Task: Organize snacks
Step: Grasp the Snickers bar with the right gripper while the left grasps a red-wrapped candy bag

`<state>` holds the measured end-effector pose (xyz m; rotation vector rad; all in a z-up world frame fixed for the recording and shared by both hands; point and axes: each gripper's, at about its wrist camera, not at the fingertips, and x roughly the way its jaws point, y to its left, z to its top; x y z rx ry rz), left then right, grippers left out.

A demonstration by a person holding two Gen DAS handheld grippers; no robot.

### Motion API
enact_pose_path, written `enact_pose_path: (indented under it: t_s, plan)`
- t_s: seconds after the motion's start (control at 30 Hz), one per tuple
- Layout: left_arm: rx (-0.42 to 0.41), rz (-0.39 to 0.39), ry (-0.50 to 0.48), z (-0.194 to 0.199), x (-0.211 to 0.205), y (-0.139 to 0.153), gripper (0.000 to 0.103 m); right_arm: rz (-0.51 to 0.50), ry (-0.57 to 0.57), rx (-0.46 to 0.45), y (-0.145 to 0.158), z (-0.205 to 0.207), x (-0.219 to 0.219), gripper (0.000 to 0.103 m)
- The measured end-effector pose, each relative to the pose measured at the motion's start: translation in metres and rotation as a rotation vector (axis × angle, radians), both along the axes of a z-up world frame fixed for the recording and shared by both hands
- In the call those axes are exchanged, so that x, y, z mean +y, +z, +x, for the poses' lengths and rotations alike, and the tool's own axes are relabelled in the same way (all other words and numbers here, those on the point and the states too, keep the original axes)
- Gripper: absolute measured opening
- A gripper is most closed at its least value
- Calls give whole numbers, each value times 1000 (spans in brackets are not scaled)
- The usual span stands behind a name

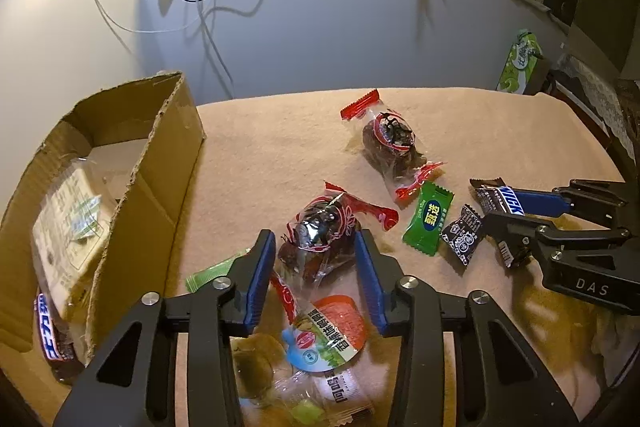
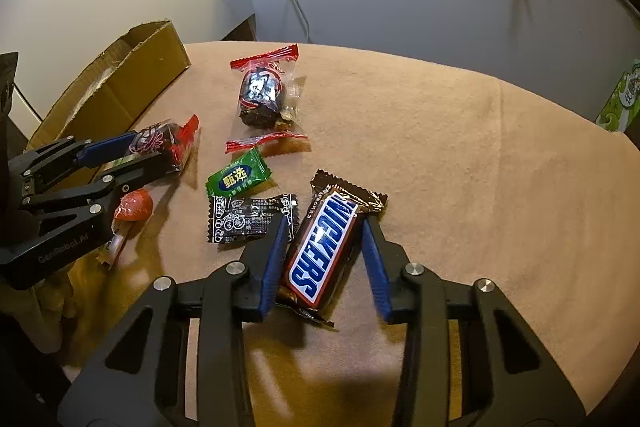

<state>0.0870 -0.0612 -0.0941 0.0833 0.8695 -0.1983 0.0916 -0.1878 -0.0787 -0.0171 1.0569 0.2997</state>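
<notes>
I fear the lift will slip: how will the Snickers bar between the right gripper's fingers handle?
The Snickers bar looks stiff and blocky, so it probably won't sag. Its glossy wrapper may slide against the right gripper pads. The crimped ends will likely just crumple if touched.

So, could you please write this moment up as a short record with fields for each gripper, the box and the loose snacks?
left gripper: closed on a red-ended clear date packet, which rests on the cloth
right gripper: closed on the Snickers bar, also on the cloth
cardboard box: open, at the table's left; already holds wrapped snacks
loose snacks: second date packet, green candy, black candy
surface: tan tablecloth
</notes>
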Motion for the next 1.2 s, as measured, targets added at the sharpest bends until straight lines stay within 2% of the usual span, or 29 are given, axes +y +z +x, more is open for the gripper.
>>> enact_pose_path:
  t_s: [0.17, 0.23, 0.3, 0.5, 0.67, 0.73, 0.77, 0.8, 0.9, 1.13, 1.17, 1.2]
  plan:
    - [-3, -2, -2, -1, -1, 1, 34, 13, -7, -3, 0, 1, -2, 32]
    - [-4, -11, -3, -1, 0, 2, 25, 22, -10, -4, 1, 0, -4, 31]
    - [-9, -18, 2, -2, 1, 4, 22, 27, -15, -6, 2, 0, -6, 31]
    - [-16, -25, -17, -1, 1, 6, 20, 42, -29, -11, 5, -1, -14, 31]
    - [-31, -17, -9, 0, 0, 10, 25, 41, -17, -4, 4, 0, -12, 31]
    - [-66, -11, -16, -2, -1, 18, 45, 42, -17, -6, 4, 0, -11, 31]
    - [-83, -7, -23, -2, -2, 20, 64, 44, -17, -8, 5, 0, -12, 31]
    - [-105, 0, -27, -2, -4, 23, 70, 48, -19, -10, 6, 0, -13, 31]
    - [-101, 21, -40, 5, -12, 21, 70, 56, -22, -13, 8, 0, -15, 31]
    - [-5, 37, -33, 24, -17, 0, 69, 64, -30, -2, 5, 1, -21, 31]
    - [7, 28, -32, 25, -15, -2, 68, 65, -32, 0, 4, 2, -22, 31]
    - [16, 15, -33, 26, -14, -4, 58, 67, -33, 3, 4, 2, -23, 31]
